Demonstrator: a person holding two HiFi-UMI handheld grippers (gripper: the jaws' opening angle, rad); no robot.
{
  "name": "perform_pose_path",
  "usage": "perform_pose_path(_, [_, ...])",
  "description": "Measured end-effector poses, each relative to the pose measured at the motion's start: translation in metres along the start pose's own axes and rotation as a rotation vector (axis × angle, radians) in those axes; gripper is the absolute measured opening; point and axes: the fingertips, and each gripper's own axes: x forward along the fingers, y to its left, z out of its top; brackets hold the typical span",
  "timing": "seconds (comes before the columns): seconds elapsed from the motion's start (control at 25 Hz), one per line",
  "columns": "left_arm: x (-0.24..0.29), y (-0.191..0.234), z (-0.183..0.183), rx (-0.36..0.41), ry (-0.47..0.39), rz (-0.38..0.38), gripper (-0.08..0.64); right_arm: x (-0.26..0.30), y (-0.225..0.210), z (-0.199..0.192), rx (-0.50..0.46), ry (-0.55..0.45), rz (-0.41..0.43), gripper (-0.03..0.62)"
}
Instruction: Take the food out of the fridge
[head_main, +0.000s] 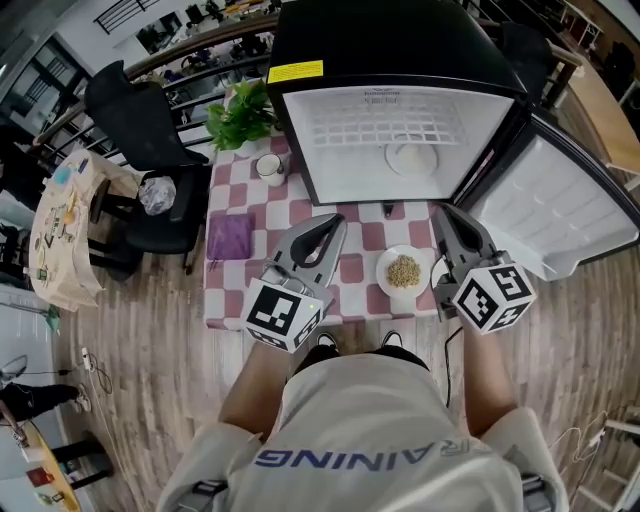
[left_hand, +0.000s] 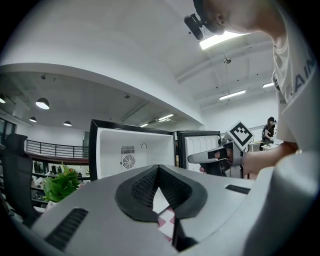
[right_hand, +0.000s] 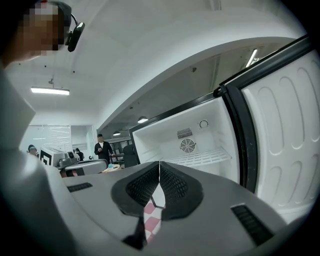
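Brownish grainy food on a round white plate (head_main: 403, 271) sits on the pink-and-white checked tablecloth (head_main: 296, 212), just near of the open black fridge (head_main: 400, 40) and between the two grippers. The left gripper (head_main: 334, 224) and right gripper (head_main: 441, 213) each have their jaws pressed together, with nothing pinched. A pale round dish (head_main: 412, 158) lies inside the fridge, and its contents are indistinct.

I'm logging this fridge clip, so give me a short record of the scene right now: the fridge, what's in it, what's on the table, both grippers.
fridge: black, on the table, door swung open
inside: one white dish, contents unclear
table cover: checked cloth
on table: plate of grainy food, cup, plant, purple cloth
left gripper: shut, empty
right gripper: shut, empty
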Motion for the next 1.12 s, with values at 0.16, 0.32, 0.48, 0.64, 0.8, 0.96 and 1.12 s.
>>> perform_pose_path(0.16, [-0.001,0.002,-0.001,-0.015,-0.003,0.010,0.006,-0.001,-0.002,-0.005,0.013,0.008,-0.006,0.025])
perform_pose_path(0.32, [-0.002,0.000,0.000,-0.014,-0.008,0.002,0.006,-0.002,-0.003,-0.010,0.023,0.018,-0.014,0.025])
perform_pose_path(0.48, [-0.003,-0.003,0.000,-0.011,-0.012,-0.011,0.006,-0.003,-0.004,-0.011,0.031,0.022,-0.024,0.025])
perform_pose_path(0.64, [-0.004,0.001,0.001,-0.018,-0.012,-0.011,0.006,0.003,-0.003,-0.013,0.061,0.037,-0.022,0.025])
perform_pose_path(0.8, [-0.007,0.005,-0.004,-0.038,-0.003,-0.007,0.006,0.010,-0.015,-0.024,0.115,0.073,-0.059,0.025])
perform_pose_path(0.96, [-0.009,0.010,-0.017,-0.051,0.018,0.003,0.006,0.021,-0.025,-0.042,0.138,0.110,-0.091,0.025])
perform_pose_path(1.12, [-0.007,0.013,-0.027,-0.069,0.044,0.006,0.006,0.039,-0.043,-0.068,0.200,0.156,-0.114,0.028])
